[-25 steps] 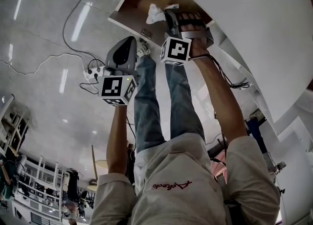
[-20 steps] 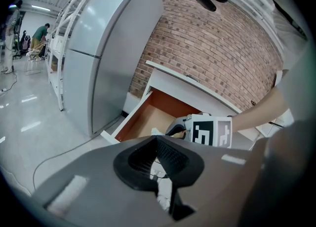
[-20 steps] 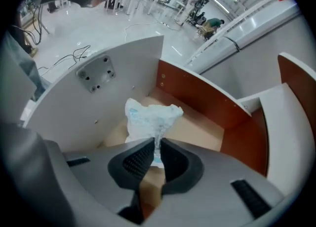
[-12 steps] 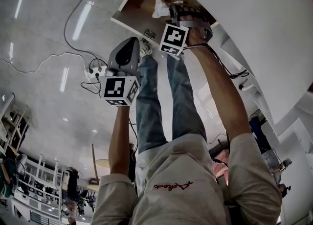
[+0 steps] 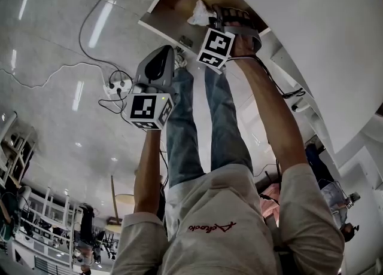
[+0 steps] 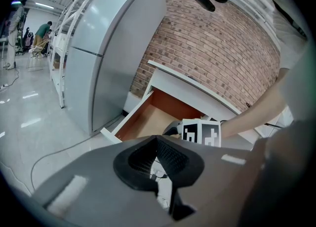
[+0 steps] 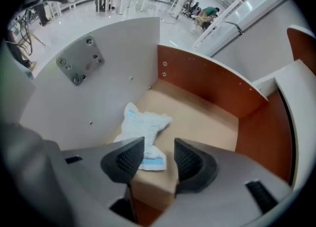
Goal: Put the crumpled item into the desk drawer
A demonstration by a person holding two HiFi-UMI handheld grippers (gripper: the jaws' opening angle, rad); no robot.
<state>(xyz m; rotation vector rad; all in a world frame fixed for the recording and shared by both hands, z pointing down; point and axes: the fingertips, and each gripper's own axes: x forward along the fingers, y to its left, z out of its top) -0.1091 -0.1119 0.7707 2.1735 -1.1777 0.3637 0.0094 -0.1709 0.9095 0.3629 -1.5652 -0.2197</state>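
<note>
The desk drawer [image 5: 173, 2] stands pulled open, with a wooden floor [image 7: 207, 122] and red-brown walls. A crumpled white item [image 7: 143, 127] with a blue patch lies on that floor against the drawer's white front. In the head view the crumpled item [image 5: 199, 12] shows just left of my right gripper [image 5: 214, 18]. My right gripper [image 7: 159, 158] points down into the drawer. Its jaws have just been opening and stand apart, the item's near end between the pads but not pressed. My left gripper [image 5: 157, 64] hangs outside the drawer, shut and empty.
A white desk top [image 5: 311, 40] overhangs the drawer. A power strip [image 5: 116, 85] with cables lies on the glossy floor. The person's legs [image 5: 191, 124] stand beside the drawer. A tall grey cabinet [image 6: 108, 48] and a brick wall [image 6: 217, 53] are behind.
My right gripper sank into the drawer with the white item; its jaws opened and the item now rests on the drawer floor. The left gripper stayed where it was.
</note>
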